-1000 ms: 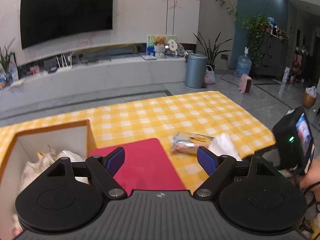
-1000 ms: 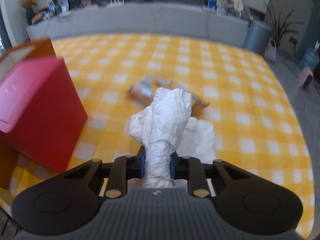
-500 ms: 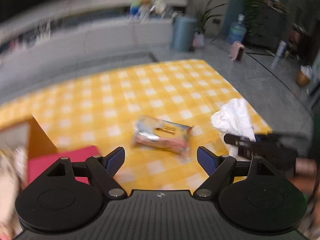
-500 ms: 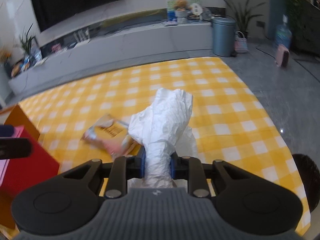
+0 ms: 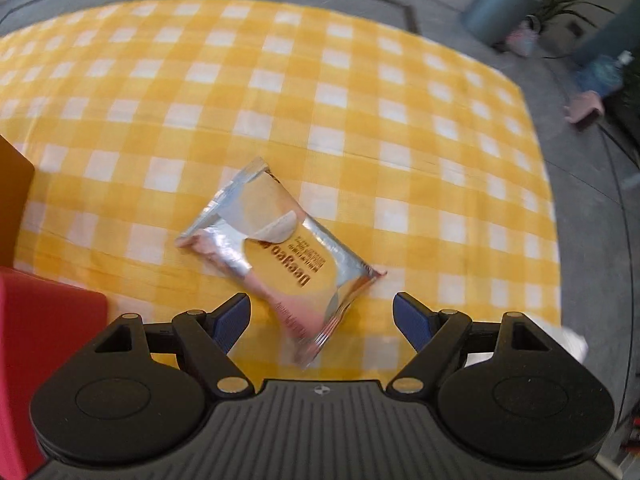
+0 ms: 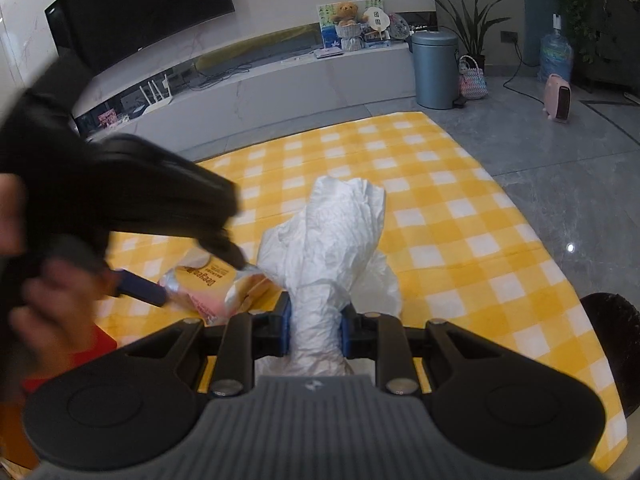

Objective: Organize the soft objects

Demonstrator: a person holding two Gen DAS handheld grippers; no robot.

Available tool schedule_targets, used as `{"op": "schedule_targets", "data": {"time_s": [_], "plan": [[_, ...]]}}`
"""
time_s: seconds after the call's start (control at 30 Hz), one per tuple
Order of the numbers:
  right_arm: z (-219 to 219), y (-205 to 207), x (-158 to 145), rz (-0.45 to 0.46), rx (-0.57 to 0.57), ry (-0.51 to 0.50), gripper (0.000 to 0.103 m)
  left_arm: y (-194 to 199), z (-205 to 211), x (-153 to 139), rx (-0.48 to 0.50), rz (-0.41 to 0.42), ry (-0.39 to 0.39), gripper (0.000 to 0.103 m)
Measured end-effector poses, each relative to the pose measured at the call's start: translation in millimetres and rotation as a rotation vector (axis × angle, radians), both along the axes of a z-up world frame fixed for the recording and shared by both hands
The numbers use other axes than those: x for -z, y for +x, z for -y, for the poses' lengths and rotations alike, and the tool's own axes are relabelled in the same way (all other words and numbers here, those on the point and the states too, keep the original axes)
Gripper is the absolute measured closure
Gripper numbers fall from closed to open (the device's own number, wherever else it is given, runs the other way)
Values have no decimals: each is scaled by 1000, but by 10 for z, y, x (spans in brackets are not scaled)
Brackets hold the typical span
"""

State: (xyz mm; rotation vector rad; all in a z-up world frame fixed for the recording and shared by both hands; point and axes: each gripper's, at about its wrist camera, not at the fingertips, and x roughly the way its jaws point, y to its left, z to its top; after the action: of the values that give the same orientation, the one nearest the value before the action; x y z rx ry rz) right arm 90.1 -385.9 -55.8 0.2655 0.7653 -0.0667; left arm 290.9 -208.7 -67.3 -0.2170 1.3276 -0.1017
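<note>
Left gripper: fingers spread wide, nothing between them; it hangs over the foil snack packet, whose near end lies in the open gap, not touched so far as the left wrist view shows.

Foil snack packet: lies flat on the yellow checked tablecloth, slantwise to the gripper's line; a red box stands near its left side, with an orange panel beyond that; what the panel belongs to cannot be told here.

Right gripper: fingers pressed in on a white plastic bag, pinching its bunched neck; the loose body of the bag stands up beyond the fingertips, just right of the packet in the right wrist view; the left gripper crosses that view, blurred.

Handling, as judgement: the packet looks light, thin and crinkly, with a slick foil skin; the sealed ends are flat and offer little purchase; the puffed middle will give under pressure and the contents may crush; best taken across the narrow width near mid-body, with the fingers turned square to its long edges and closed gently; a hold at one corner risks it swinging or slipping. The bag is limp and near weightless; the present hold on the gathered neck seems sound, though trailing film may snag on the box edge.
</note>
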Motion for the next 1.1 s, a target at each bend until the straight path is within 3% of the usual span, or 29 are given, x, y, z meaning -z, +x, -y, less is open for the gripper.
{"op": "schedule_targets", "data": {"time_s": [0.23,0.37,0.5,0.63,0.73,0.83,0.9,0.97,1.1], "plan": [[43,-79,1,-6,42,6,81,265,64,261,-191,-77,24,8],[15,-84,-13,3,27,6,81,346,83,321,-216,-98,-10,7],[-7,-56,6,-9,22,-8,81,443,269,466,-123,-172,32,4],[0,-44,30,-28,34,-30,81,457,423,512,-58,-166,68,0],[27,-48,36,-25,33,-18,81,391,593,542,78,-144,143,2],[-11,-53,15,-20,-2,-32,81,233,694,526,169,-85,212,22],[-23,-55,11,-20,-8,-35,81,149,675,494,218,-44,215,55],[-16,-56,18,-25,-2,-37,81,81,622,479,271,-16,219,71],[4,-52,24,-30,14,-42,81,-37,491,467,361,1,212,80]]}}
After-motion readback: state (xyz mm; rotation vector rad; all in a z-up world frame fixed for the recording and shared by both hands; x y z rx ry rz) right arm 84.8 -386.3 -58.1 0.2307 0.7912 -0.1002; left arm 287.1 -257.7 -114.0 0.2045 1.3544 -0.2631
